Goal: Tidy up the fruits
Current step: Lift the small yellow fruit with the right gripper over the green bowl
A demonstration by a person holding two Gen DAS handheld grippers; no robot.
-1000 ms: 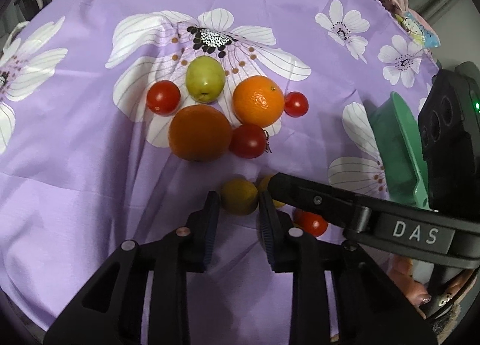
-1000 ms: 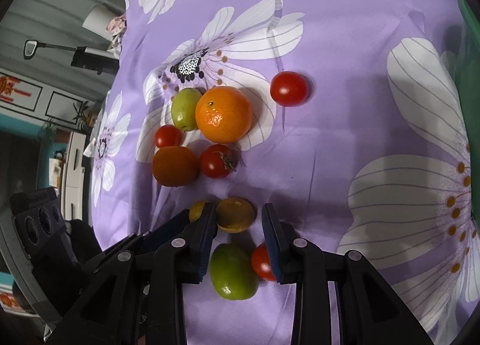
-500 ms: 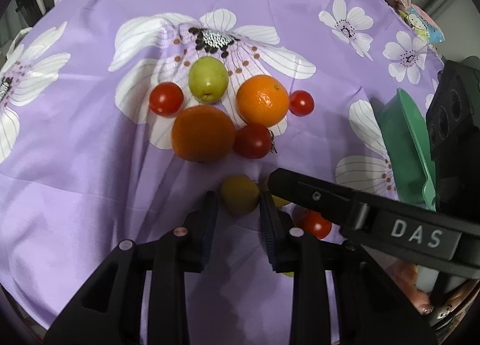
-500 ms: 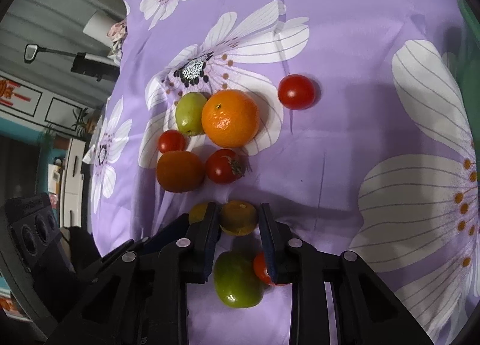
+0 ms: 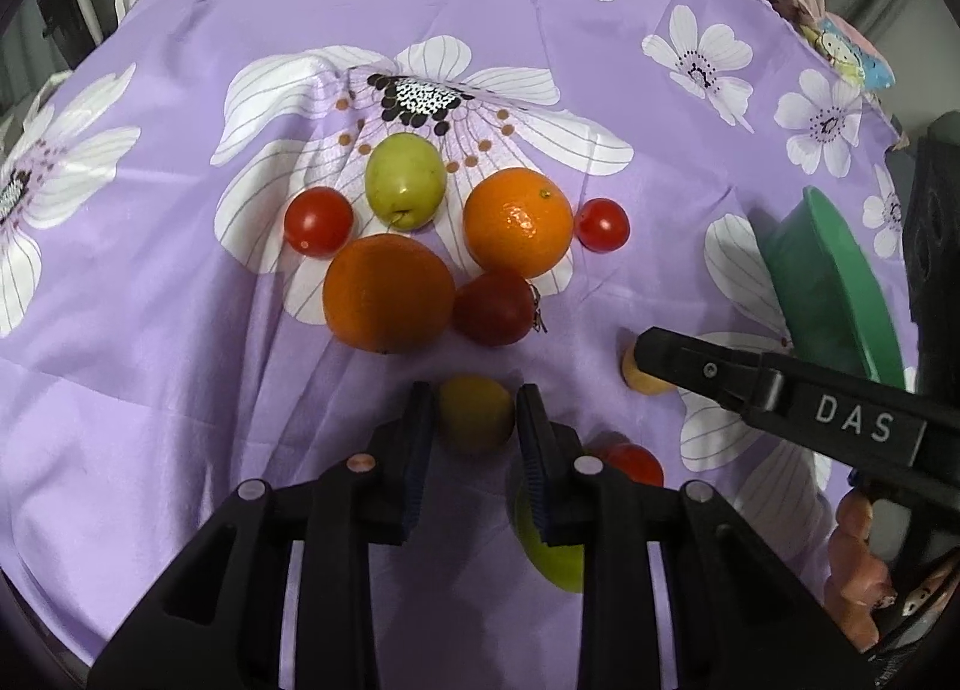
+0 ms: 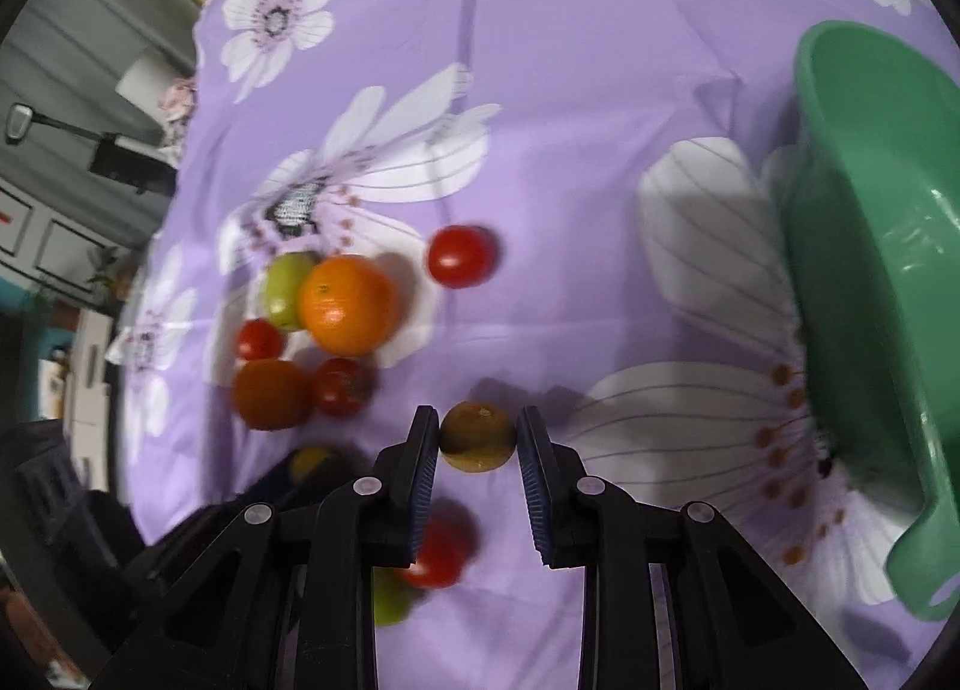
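Note:
My left gripper point(image 5: 474, 420) is shut on a small yellow fruit point(image 5: 474, 411) just above the purple flowered cloth point(image 5: 180, 330). My right gripper point(image 6: 478, 438) is shut on a small brownish-yellow fruit point(image 6: 478, 437), held a little off the cloth with its shadow behind it. On the cloth farther off lie two oranges point(image 5: 519, 222) point(image 5: 387, 300), a green fruit point(image 5: 405, 180) and three tomatoes point(image 5: 318, 222) point(image 5: 602, 225) point(image 5: 495, 309). Another tomato point(image 5: 636, 462) and a green fruit point(image 5: 555, 558) lie under my left gripper. A green plastic bowl point(image 6: 870, 270) stands to the right.
In the left wrist view one of the right gripper's fingers point(image 5: 708, 369) reaches in from the right, with a person's hand point(image 5: 858, 570) below it. The cloth's edge falls away at the left of the right wrist view, where shelves and a lamp stand point(image 6: 120, 168).
The right gripper's jaws closed on the brownish-yellow fruit and carried it right, bringing the green bowl into its view. The left gripper stays shut on the yellow fruit, almost still.

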